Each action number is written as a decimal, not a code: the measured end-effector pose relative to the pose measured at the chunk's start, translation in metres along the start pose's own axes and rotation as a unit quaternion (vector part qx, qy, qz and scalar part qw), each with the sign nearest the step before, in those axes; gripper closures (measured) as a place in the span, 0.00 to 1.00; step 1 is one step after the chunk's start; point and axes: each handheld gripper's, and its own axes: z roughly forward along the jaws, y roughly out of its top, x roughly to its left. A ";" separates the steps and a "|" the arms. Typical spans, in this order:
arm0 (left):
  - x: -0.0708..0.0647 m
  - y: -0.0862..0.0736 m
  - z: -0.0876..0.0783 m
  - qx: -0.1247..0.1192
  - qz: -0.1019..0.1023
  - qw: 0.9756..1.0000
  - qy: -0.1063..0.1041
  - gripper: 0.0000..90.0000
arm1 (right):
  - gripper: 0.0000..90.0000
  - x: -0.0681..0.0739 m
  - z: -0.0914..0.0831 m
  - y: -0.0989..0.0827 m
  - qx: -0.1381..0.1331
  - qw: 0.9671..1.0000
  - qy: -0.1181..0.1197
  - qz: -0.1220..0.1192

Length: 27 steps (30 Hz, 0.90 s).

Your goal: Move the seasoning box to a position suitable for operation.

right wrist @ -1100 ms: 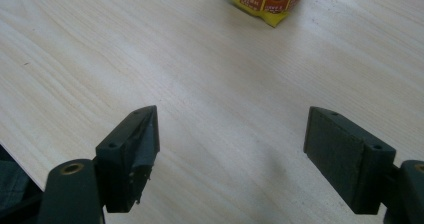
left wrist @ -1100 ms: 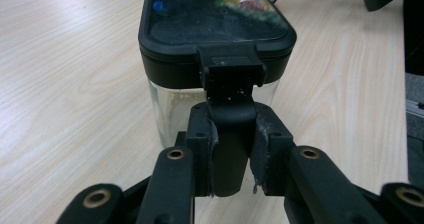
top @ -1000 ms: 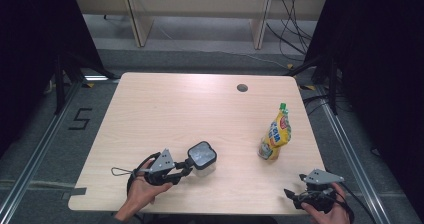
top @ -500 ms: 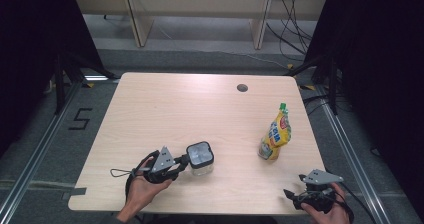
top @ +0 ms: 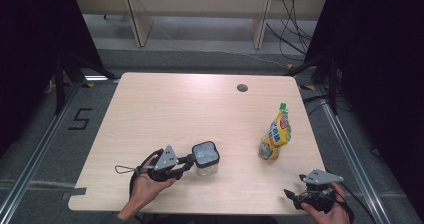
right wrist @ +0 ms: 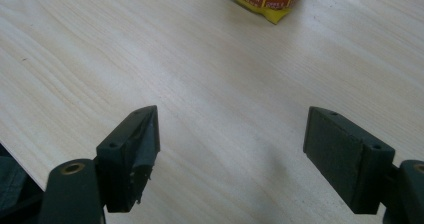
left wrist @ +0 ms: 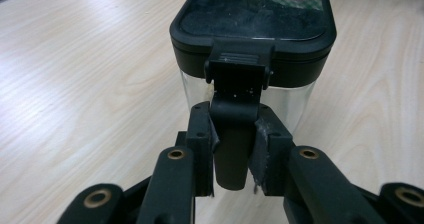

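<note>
The left gripper (top: 186,162) is clamped on the latch tab (left wrist: 235,134) of the jar (top: 205,158), which sits on the table (top: 165,109) near the front edge, a bit left of centre. The grip is only on that skinny black tab hanging off the lid (left wrist: 252,19), not the clear body, so I'd say a tug could pop the latch open or tip the jar over instead of sliding it. Further right, the yellow pouch (top: 275,134) stands well apart from the jar. The right gripper (top: 295,196) rests at the front right corner, jaws spread wide and holding nothing. If the jar swings that way, it could knock the pouch flat.
</note>
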 end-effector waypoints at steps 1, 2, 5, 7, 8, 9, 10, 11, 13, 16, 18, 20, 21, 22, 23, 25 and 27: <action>0.000 0.000 0.000 0.000 0.000 1.000 0.000 0.81 | 0.26 0.000 0.000 0.000 0.000 1.000 0.000 0.000; -0.004 0.001 0.003 -0.004 0.005 1.000 -0.009 0.80 | 0.26 0.000 0.000 0.000 -0.004 1.000 -0.001 -0.004; -0.007 0.003 0.004 -0.001 0.020 1.000 -0.023 0.80 | 0.26 0.001 0.000 0.000 -0.004 1.000 0.001 0.001; -0.012 0.005 0.006 -0.008 0.024 0.999 -0.042 0.81 | 0.26 0.001 0.000 0.000 -0.005 1.000 0.001 -0.002; -0.012 0.005 0.006 -0.008 0.024 0.999 -0.042 0.81 | 0.26 0.003 0.000 0.000 -0.003 1.000 0.000 0.009; -0.015 0.007 0.006 -0.012 0.027 0.998 -0.052 0.80 | 0.26 0.002 0.000 0.000 -0.005 1.000 0.001 0.008; -0.015 0.007 0.006 -0.012 0.027 0.998 -0.052 0.80 | 0.26 0.001 0.000 0.000 -0.005 1.000 0.001 -0.001; -0.015 0.007 0.007 -0.012 0.029 0.998 -0.054 0.80 | 0.26 0.001 0.000 0.000 -0.005 1.000 0.001 -0.001; -0.013 0.007 0.006 -0.013 0.041 0.997 -0.059 0.80 | 0.26 0.001 0.000 0.000 -0.004 1.000 0.002 0.001; -0.014 0.006 0.006 -0.018 0.030 0.997 -0.072 0.80 | 0.26 0.003 0.000 0.000 0.000 1.000 0.004 0.005; -0.014 0.005 0.006 -0.018 0.031 0.997 -0.071 0.80 | 0.26 0.002 0.000 0.000 0.000 1.000 0.003 0.003; -0.014 0.005 0.005 -0.019 0.036 0.996 -0.080 0.80 | 0.26 0.002 0.000 0.000 -0.005 1.000 0.003 0.001; -0.015 0.005 0.005 -0.015 0.036 0.996 -0.082 0.80 | 0.26 0.002 0.000 0.000 -0.005 1.000 0.003 0.001; -0.017 0.005 0.006 -0.014 0.038 0.995 -0.091 0.81 | 0.26 0.001 0.001 0.000 -0.005 1.000 0.002 -0.004; -0.017 0.005 0.006 -0.014 0.038 0.995 -0.091 0.80 | 0.26 0.001 0.001 0.000 -0.005 1.000 0.002 -0.004; -0.020 0.005 0.006 -0.019 0.040 0.994 -0.102 0.80 | 0.26 0.000 0.001 0.000 -0.006 1.000 0.004 -0.013; -0.020 0.005 0.006 -0.016 0.045 0.994 -0.101 0.80 | 0.26 0.000 0.001 0.000 -0.006 1.000 0.002 -0.014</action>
